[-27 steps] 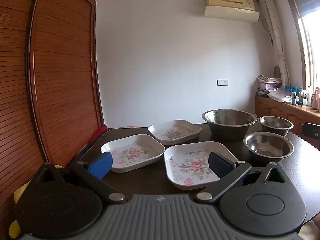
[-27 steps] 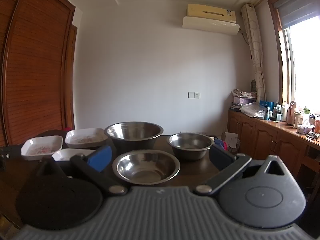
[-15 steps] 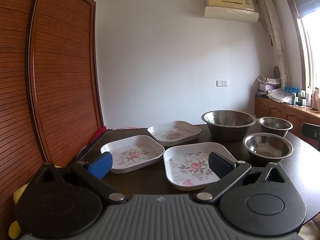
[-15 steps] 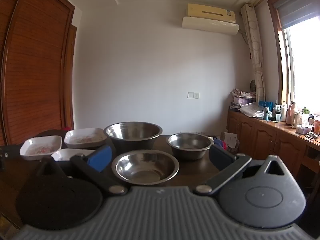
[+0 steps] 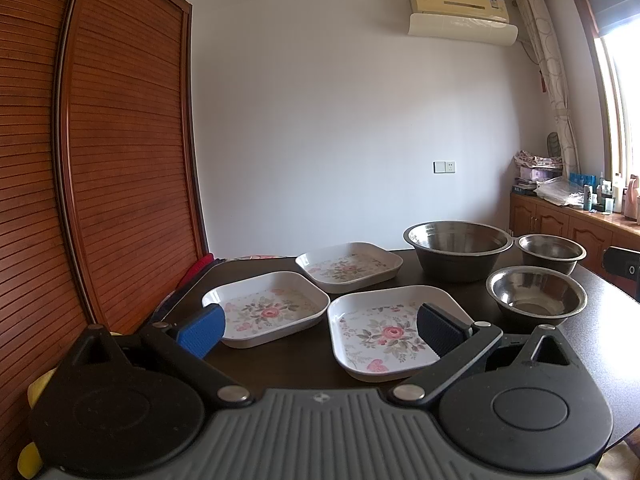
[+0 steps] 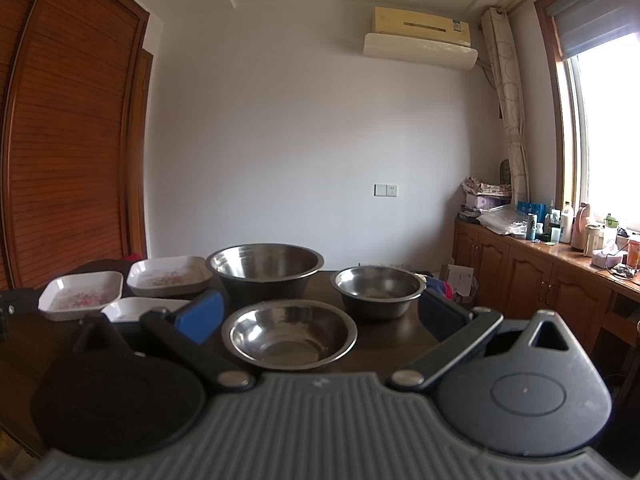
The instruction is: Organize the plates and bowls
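On the dark table, reading from the left in the left wrist view, three white floral plates lie apart from one another: the left plate, the far plate behind it, and the near plate closest to the camera. To their right stand three steel bowls: the large bowl at the back, the small far bowl beside it, and the near bowl in front. Nothing is stacked or nested yet, so the sorting appears not to have started.

The left gripper hovers short of the plates with its jaws spread wide and nothing between them; its right pad overlaps the near plate only in the picture. The right gripper likewise stands fully spread and empty, framing the near bowl, with the large bowl and the small far bowl beyond it.

Compared with the frames of a moment ago, almost nothing differs. Plates and bowls keep their places, and both views show the same framing apart from a very slight drift. Both grippers were spread then and are spread now. This reads as a pause before the first reach, probably with the left hand for a plate and the right for a bowl.
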The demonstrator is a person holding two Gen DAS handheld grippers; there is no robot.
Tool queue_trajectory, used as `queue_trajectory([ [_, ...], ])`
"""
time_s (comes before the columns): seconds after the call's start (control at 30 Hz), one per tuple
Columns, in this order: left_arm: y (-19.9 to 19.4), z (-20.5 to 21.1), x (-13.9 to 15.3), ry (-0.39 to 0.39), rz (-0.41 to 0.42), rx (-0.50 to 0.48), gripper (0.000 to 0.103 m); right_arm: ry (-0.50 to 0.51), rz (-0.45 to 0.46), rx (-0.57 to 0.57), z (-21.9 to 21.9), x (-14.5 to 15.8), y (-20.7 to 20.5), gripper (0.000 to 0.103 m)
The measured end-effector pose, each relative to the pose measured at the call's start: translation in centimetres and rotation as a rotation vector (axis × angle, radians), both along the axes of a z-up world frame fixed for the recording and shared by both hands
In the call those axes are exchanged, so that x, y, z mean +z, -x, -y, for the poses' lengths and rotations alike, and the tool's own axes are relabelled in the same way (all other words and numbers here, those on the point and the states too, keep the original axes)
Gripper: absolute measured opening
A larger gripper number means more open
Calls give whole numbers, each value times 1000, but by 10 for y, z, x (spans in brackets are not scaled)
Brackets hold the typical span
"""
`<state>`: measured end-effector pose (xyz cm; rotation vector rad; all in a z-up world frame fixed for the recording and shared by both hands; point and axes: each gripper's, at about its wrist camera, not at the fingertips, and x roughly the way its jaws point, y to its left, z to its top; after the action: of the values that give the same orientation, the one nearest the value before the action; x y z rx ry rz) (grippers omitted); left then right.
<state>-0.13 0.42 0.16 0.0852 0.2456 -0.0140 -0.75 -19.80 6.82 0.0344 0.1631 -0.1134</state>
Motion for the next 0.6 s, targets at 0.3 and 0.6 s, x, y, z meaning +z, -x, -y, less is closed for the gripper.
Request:
queue_trajectory([
  [0.3,0,2,1,-3,0,4,97,5,-2,-3,-1,1,-1,103],
  [0.6,0,2,1,-4,2,5,97,3,-3,-3,-1,1,-1,103],
])
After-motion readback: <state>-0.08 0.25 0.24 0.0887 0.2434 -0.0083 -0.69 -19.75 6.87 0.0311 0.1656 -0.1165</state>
